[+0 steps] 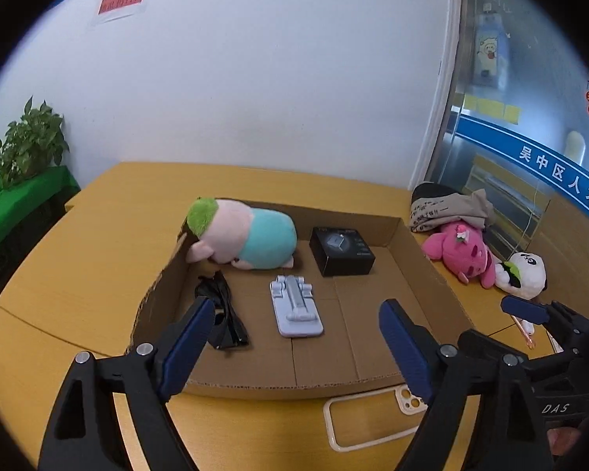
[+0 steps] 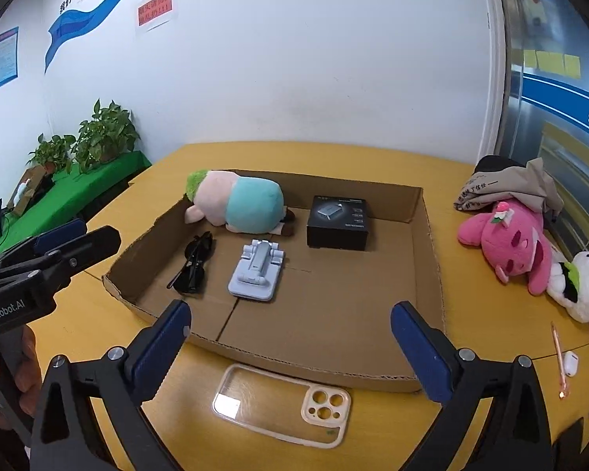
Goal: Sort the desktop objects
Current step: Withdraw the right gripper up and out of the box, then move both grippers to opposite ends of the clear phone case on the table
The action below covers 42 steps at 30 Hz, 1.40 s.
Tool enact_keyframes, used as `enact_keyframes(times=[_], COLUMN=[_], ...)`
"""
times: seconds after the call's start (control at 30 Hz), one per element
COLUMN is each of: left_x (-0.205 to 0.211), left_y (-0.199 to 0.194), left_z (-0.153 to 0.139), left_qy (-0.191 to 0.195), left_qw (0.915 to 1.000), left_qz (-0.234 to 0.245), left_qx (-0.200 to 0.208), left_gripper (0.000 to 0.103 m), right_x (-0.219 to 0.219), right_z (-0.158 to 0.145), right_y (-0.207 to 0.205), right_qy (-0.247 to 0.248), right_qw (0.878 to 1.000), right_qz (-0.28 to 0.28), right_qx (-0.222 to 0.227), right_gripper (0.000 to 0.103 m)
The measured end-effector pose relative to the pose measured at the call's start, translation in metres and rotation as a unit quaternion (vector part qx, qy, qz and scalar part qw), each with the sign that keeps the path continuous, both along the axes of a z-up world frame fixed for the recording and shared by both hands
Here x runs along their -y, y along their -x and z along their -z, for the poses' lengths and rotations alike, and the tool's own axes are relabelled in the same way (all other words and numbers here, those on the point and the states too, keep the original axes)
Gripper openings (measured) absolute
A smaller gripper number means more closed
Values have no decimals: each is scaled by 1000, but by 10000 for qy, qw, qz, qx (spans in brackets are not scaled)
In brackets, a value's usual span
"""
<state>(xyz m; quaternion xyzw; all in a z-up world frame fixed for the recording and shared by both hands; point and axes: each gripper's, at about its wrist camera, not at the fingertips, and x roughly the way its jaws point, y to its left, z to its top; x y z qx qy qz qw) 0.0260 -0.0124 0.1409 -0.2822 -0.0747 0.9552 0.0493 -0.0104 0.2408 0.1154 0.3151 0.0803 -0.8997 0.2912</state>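
Right wrist view: phone case lies between right gripper's spread fingers.

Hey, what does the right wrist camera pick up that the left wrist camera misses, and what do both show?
Only the right wrist view shows the white earbud case and the wall poster. Only the left wrist view shows the right gripper, seen from the side. Both show the cardboard tray holding the sunglasses, phone stand and black box, with the phone case lying outside it.

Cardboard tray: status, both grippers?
Left gripper open, empty. Right gripper open, empty. Cardboard tray holds four items; phone case outside on the table. Nothing in the way.
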Motion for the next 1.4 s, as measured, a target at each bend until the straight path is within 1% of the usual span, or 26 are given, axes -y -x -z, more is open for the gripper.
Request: enact_keyframes(times=[0.1, 0.23, 0.3, 0.37, 0.43, 0.57, 0.63, 0.77, 0.8, 0.83, 0.9, 1.03, 1.07, 1.13, 1.17, 1.2, 1.27, 1.3, 1.4], left_x=[-1, -6, -9, -11, -16, -25, -30, -39, -41, -43, -45, -54, -55, -57, -58, -59, -61, -60, -53], left_y=[-4, -12, -16, -18, -21, -19, -14, 2, 5, 8, 13, 20, 21, 19, 19, 17, 10, 4, -22], left_z=[3, 5, 13, 25, 42, 72, 86, 113, 120, 128, 141, 161, 165, 166, 167, 167, 166, 166, 166], left_qy=[-5, -7, 21, 10, -14, -116, -182, -272, -302, -349, -423, -586, -661, -762, -833, -742, -425, -337, -192], left_qw=[10000, 9999, 9999, 9997, 9989, 9959, 9934, 9877, 9860, 9842, 9805, 9707, 9678, 9661, 9632, 9642, 9637, 9625, 9575], left_qz=[-24, 79, 151, 234, 341, 503, 623, 715, 737, 767, 815, 1133, 1238, 1424, 1548, 1561, 1698, 1763, 2024], left_qx=[19, -79, -10, 120, 315, 739, 944, 1367, 1466, 1559, 1736, 2034, 2092, 2014, 2034, 2011, 2018, 2035, 2045], left_gripper=[86, 86, 86, 86, 86, 84, 84, 81, 80, 76, 71, 71, 71, 70, 72, 72, 72, 72, 72], right_x=[-6, -12, -18, -30, -46, -73, -77, -68, -64, -61, -52, -37, -36, -32, -29, -27, -24, -24, -33], right_z=[1, 6, 12, 28, 50, 89, 106, 124, 128, 132, 138, 154, 157, 157, 157, 157, 159, 159, 158], right_y=[0, 0, -1, -3, -2, 5, 9, 15, 16, 17, 16, 9, 7, 2, -1, -5, -17, -23, -43], right_qy=[96, -4, -52, -93, -176, -17, -39, -107, -128, -147, -141, -238, -227, -188, -150, -147, -316, -315, -143], right_qw=[9999, 9999, 9999, 9995, 9981, 9925, 9899, 9880, 9876, 9869, 9859, 9818, 9812, 9810, 9789, 9772, 9754, 9739, 9632], right_qz=[24, 11, 10, 6, 102, 316, 331, 234, 187, 137, -34, -411, -486, -720, -909, -1058, -1313, -1424, -1878], right_qx=[74, 102, 151, 316, 576, 1181, 1381, 1521, 1555, 1599, 1669, 1838, 1854, 1790, 1822, 1835, 1745, 1738, 1918], right_gripper=[103, 103, 103, 103, 103, 103, 103, 102, 102, 102, 100, 100, 101, 101, 102, 103, 103, 103, 103])
